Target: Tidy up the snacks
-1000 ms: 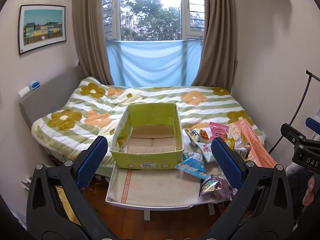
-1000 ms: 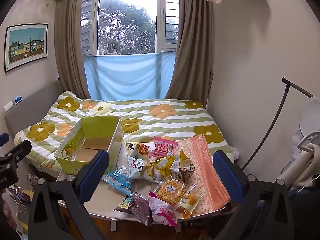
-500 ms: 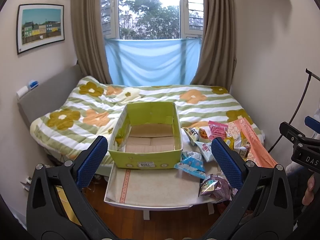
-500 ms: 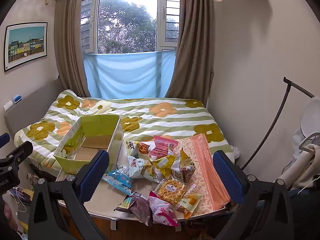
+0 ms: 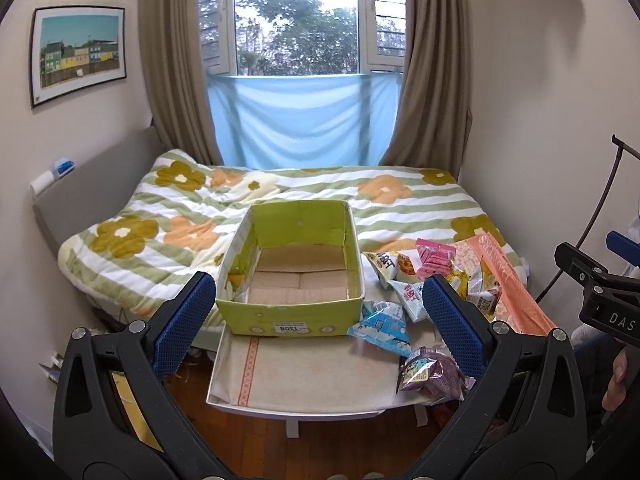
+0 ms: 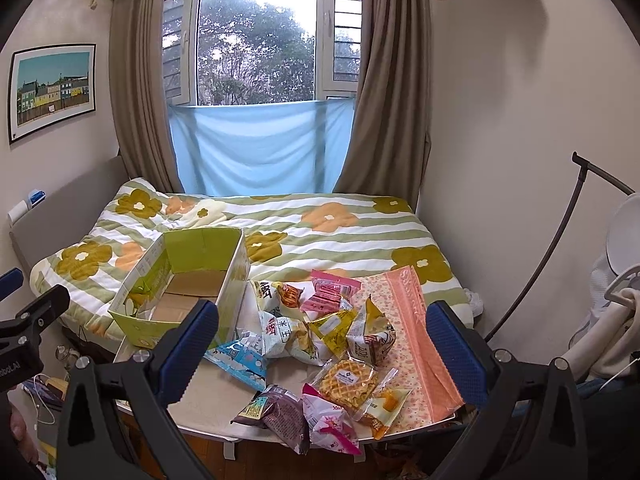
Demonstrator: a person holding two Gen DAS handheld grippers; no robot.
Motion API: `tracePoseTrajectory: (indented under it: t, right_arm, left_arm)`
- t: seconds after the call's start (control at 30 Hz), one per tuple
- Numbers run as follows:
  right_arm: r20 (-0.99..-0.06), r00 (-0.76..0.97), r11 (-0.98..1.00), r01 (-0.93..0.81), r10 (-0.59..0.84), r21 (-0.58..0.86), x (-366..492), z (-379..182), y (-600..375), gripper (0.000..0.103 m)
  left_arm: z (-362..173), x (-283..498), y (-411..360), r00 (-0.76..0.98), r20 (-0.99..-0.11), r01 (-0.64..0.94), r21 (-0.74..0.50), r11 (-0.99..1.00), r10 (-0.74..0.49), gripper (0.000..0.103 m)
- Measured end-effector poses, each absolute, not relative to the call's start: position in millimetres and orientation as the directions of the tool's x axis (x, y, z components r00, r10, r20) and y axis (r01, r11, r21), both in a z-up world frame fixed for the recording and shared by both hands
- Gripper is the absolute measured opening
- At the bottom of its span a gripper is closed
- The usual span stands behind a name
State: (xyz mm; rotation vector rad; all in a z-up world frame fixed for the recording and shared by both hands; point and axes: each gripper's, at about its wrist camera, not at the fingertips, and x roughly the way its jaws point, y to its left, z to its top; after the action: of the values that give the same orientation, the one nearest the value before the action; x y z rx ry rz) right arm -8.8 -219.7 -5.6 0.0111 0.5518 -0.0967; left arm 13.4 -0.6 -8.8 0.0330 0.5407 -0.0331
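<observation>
**Both grippers poised above the snack table**

The left gripper (image 5: 318,316) and right gripper (image 6: 322,342) hover with jaws spread wide, grasping nothing. On the white cloth-covered table (image 5: 304,376), the empty green cardboard box (image 5: 294,276) sits far-left; the pile of assorted snack packets (image 6: 320,344) lies right. The flowered striped bed (image 6: 304,232) is beyond.

Bed with a flower-and-stripe quilt (image 5: 304,204) at centre, window (image 5: 296,20) at 12 o'clock with a blue cloth (image 5: 300,124) across its lower part, brown curtains (image 5: 172,64) either side, framed picture of coloured houses (image 5: 78,54) at 10 o'clock, wooden floor (image 5: 320,452) at 6 o'clock
</observation>
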Motion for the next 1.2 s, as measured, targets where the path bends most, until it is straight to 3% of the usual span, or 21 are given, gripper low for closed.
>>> tracePoseTrajectory:
  t: [0.83, 1.2]
  right_arm:
    - [-0.533, 0.841, 0.995, 0.101, -0.095, -0.018, -8, -6, -219, 0.103]
    - [-0.601, 0.789, 0.984, 0.174, -0.124, 0.026, 2, -18, -261, 0.103]
  left_arm:
    - [-12, 17, 6, 0.844, -0.533, 0.063, -0.008, 0.998, -0.058, 0.102]
    - [-53, 59, -3, 0.716, -0.676, 0.171, -0.071, 0.983, -0.174, 0.102]
